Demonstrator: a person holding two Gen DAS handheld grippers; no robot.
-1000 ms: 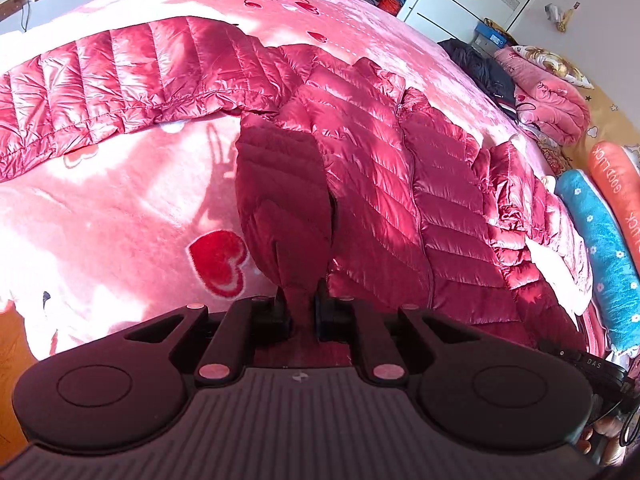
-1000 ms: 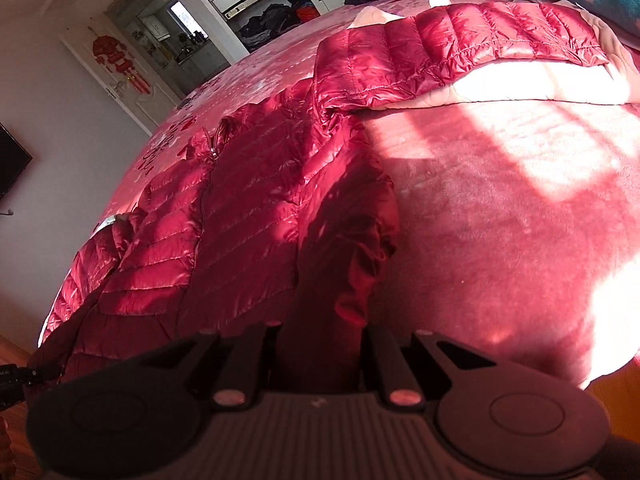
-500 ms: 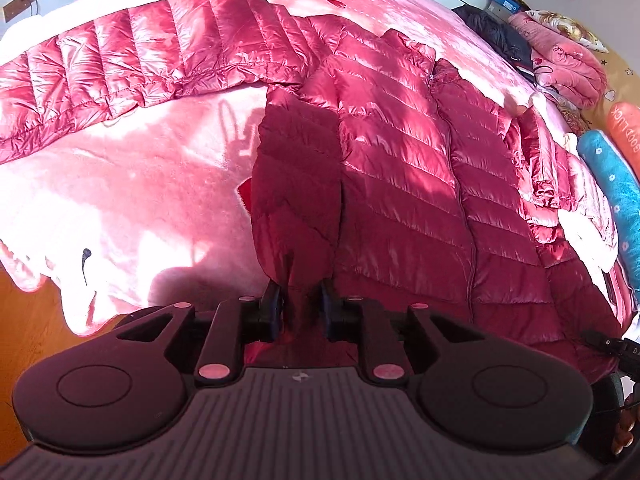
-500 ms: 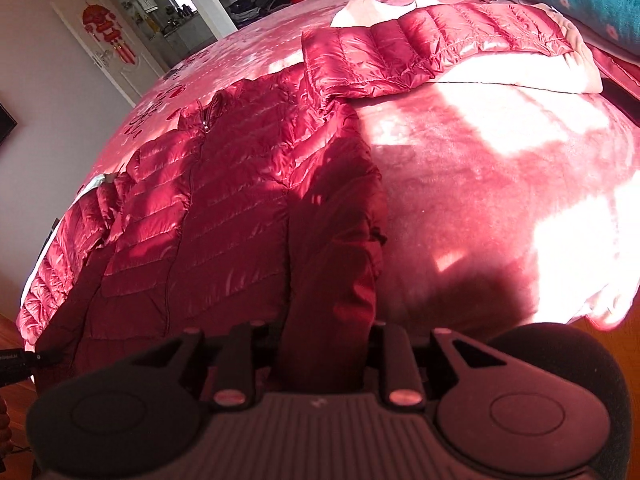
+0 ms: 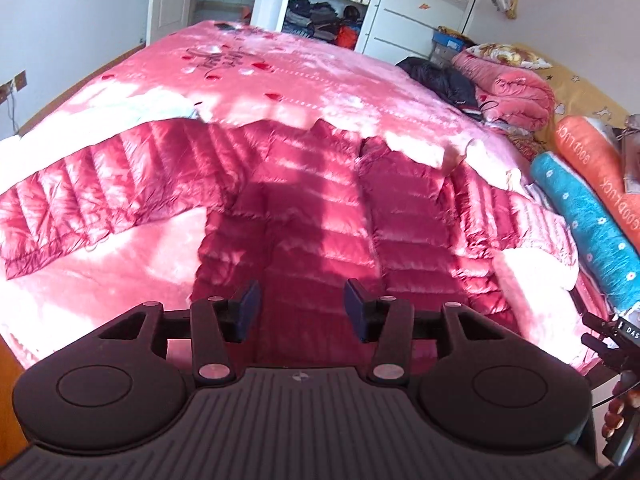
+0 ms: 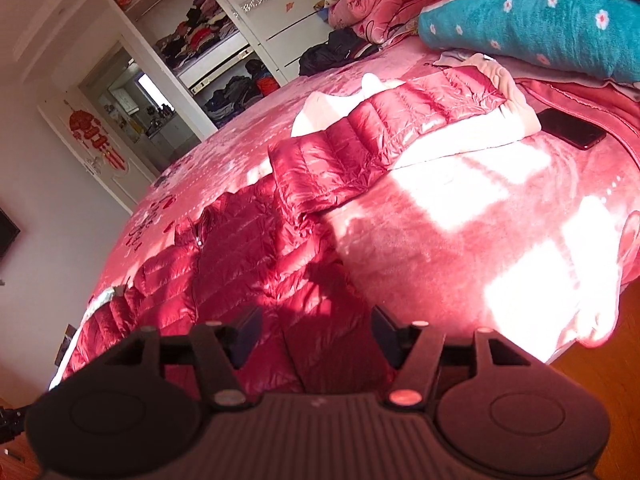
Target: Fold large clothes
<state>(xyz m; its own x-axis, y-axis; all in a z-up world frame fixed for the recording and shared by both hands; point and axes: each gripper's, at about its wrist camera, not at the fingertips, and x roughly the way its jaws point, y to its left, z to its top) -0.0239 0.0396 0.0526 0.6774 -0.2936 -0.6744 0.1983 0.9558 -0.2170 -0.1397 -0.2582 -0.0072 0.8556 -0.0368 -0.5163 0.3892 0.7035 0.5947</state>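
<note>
In the left wrist view, the red down jacket (image 5: 320, 216) lay spread flat, front up, on the pink blanket (image 5: 304, 80) covering the bed, its sleeves stretched out to either side, probably so the body could be folded cleanly; the left gripper (image 5: 301, 307) hovered over the jacket's hem with its jaws opening and nothing clamped between them, the fabric lying below rather than pinched.

In the right wrist view, the same jacket reached from the near edge of the bed toward a sleeve (image 6: 380, 140) angled up to the rolled teal bedding (image 6: 532, 28); the right gripper (image 6: 316, 336) was likewise opening, empty, above the hem; a dark phone (image 6: 572, 128) sat beyond the cuff.
</note>
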